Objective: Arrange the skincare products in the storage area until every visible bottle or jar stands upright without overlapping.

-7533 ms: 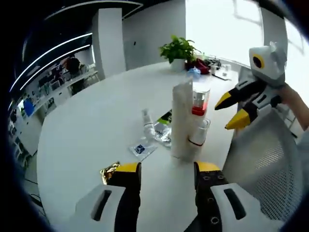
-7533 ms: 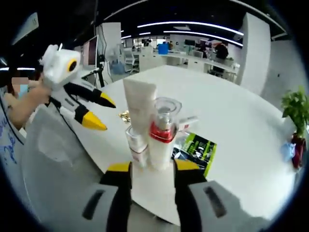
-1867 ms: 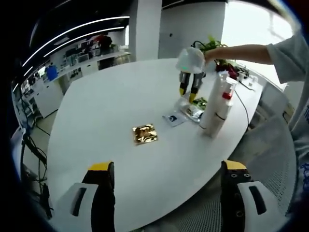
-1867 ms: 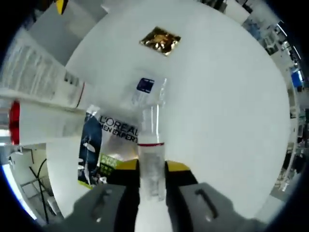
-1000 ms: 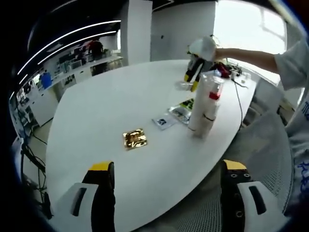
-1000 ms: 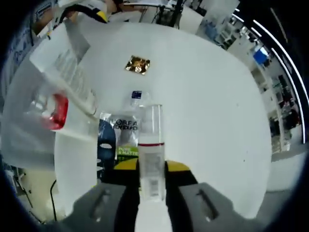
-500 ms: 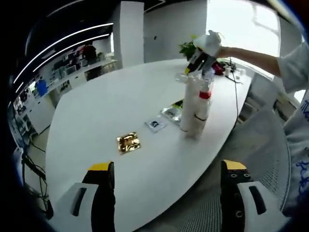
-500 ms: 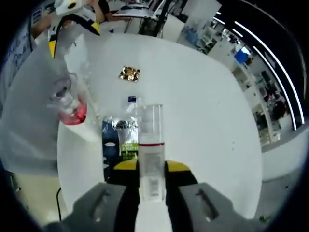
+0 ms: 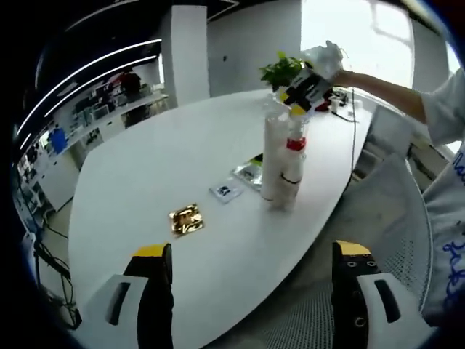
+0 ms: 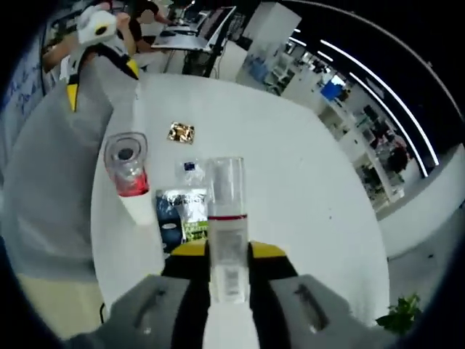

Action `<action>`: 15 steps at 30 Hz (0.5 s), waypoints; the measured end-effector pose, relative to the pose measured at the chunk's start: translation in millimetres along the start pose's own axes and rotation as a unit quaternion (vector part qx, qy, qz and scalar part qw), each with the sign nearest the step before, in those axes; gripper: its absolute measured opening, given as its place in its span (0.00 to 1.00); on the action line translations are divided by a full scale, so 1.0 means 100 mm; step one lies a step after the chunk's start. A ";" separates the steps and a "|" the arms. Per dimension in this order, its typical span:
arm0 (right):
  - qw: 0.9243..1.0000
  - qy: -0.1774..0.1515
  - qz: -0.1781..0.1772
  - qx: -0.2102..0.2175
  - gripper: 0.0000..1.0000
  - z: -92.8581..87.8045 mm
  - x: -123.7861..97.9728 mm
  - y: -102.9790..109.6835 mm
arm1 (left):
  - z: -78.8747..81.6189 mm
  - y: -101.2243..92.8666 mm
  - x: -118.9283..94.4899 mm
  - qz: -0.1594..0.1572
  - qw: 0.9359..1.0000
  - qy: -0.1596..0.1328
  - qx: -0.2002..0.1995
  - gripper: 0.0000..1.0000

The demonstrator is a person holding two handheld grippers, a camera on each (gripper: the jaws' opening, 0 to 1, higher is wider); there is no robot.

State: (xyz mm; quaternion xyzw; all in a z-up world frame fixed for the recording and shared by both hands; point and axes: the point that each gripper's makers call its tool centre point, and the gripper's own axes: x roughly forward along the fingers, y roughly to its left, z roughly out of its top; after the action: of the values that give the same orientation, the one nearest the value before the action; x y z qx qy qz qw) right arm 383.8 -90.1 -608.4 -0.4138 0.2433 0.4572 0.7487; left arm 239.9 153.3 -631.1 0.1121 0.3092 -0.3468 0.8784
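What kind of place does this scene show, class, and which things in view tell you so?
Probably an open-plan office: a large white table, rows of desks with monitors under long ceiling light strips, and a potted plant.

Left tool point(image 9: 247, 280): yellow-tipped black jaws, grey housings; person's sleeve point(image 9: 445, 109) seemingly white.

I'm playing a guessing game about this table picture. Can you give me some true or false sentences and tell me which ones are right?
1. The right gripper holds a clear bottle. True.
2. The left gripper has its jaws squeezed on a jar. False: they stand wide apart with nothing between them.
3. A gold packet lies flat on the white table. True.
4. The red-collared bottle lies on its side. False: it stands upright.
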 end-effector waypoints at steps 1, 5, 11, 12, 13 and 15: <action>1.000 -0.001 -0.003 0.002 0.18 0.00 -0.02 0.01 | 0.00 -0.01 0.00 -0.001 1.000 0.000 0.002 0.88; 1.000 -0.010 -0.013 0.014 0.18 0.01 -0.09 0.03 | 0.01 -0.03 0.00 -0.003 1.000 0.001 0.005 0.88; 0.998 -0.037 -0.027 0.033 0.18 0.08 -0.19 0.13 | 0.02 -0.05 0.00 -0.003 1.000 0.001 0.009 0.89; 0.998 -0.041 -0.029 0.035 0.18 0.09 -0.21 0.14 | 0.03 -0.05 0.00 -0.003 1.000 0.000 0.009 0.89; 0.997 -0.049 -0.030 0.043 0.18 0.10 -0.23 0.16 | 0.03 -0.06 -0.01 -0.003 1.000 0.000 0.011 0.89; 0.996 -0.064 -0.034 0.056 0.18 0.13 -0.27 0.18 | 0.03 -0.06 -0.01 -0.002 1.000 0.001 0.013 0.89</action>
State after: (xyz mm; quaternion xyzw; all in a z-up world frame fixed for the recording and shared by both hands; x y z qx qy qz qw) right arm 355.3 -88.1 -588.4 -0.3487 0.2064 0.4429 0.7998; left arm 236.5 148.2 -627.7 0.1227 0.3056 -0.3526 0.8759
